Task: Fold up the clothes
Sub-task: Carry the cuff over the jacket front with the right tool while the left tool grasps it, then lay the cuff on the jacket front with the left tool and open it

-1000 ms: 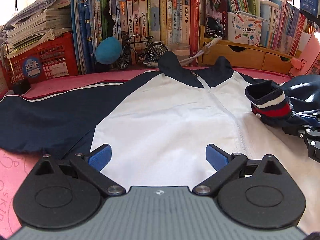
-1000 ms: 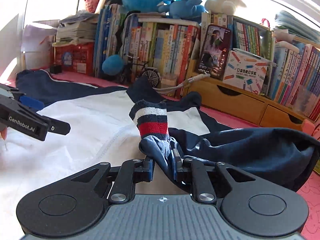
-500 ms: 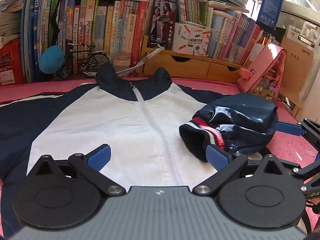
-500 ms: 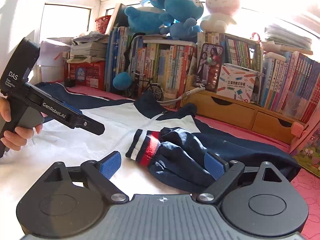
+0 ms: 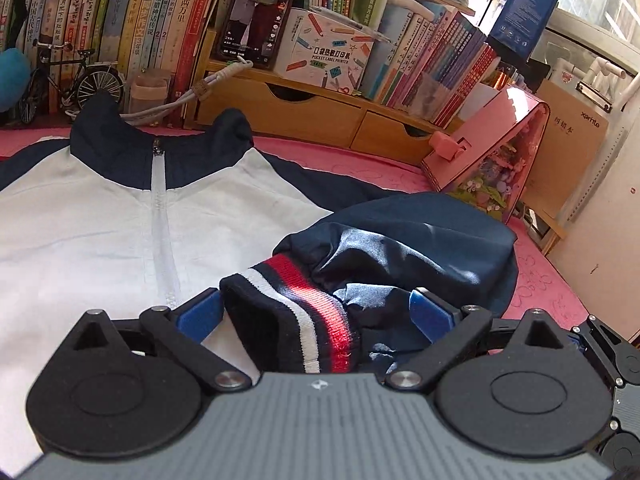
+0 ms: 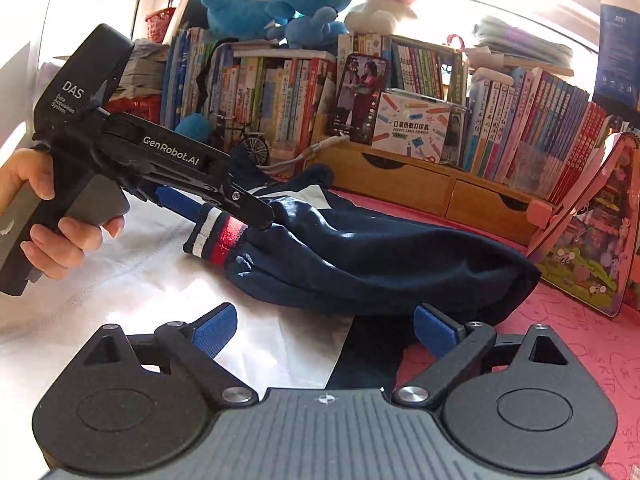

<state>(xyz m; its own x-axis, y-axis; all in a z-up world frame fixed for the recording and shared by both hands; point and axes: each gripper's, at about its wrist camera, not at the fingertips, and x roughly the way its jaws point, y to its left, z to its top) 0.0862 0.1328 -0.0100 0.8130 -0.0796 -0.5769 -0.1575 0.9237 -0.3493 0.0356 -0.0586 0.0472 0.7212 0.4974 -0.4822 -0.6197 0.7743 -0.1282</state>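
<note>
I have the white and navy jacket (image 5: 92, 232) lying flat, front up, on the pink counter (image 5: 536, 280), its zipped collar toward the bookshelf, and its navy sleeve (image 6: 360, 256) is folded across the white chest panel. My left gripper (image 5: 316, 312) sits right at the sleeve's cuff (image 5: 296, 316), the one striped white, navy and red: its blue fingers (image 5: 200, 316) stand wide on either side of the cuff and are closing in, one touching the cuff's edge but neither clamped on the cloth. From the right wrist view I can read "GenRobot.AI" along that gripper's arm and "DAS Data Acquisition System" on its body, with a hand (image 6: 48, 220) wrapped round the grip. My right gripper (image 6: 324, 328) hangs just short of the sleeve's bulky fold, its fingers (image 6: 216, 328) spread and opening, holding nothing. Behind the jacket, a white box (image 5: 324, 56) reads "POCKET LABEL PRINTER" under a line of Chinese print, a phone (image 5: 256, 12) is propped beside it showing two people, and a brown board (image 5: 576, 128) at far right carries the word "xarinte", as best I can make it out. Book spines along the shelf bear Chinese titles.
</note>
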